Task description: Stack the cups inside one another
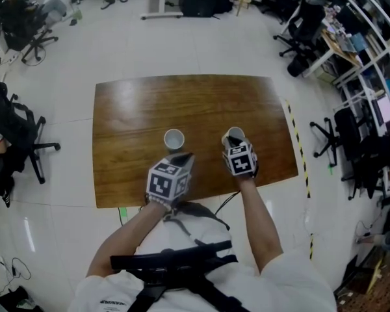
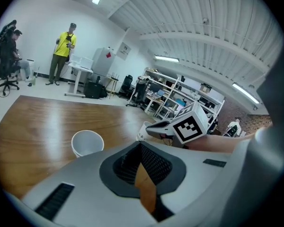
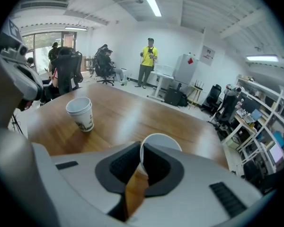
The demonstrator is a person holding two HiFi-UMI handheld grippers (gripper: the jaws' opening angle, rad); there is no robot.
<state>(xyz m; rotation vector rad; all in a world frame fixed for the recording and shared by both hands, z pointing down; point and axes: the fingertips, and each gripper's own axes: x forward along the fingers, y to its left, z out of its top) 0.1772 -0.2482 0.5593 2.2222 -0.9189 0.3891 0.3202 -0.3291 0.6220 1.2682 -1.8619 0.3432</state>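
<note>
Pinching cup wall, right tool.

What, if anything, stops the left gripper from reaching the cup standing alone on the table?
Probably yes, it can reach. The lone cup stands on the table ahead of the left gripper, nothing between. Its jaws look closed, so they must open first. The right gripper holds the second cup aside.

Your desk is glossy brown woodgrain. The left paper cup is white with dark print on its side, and the right paper cup is white too. Your marker cubes carry black-and-white squares.
</note>
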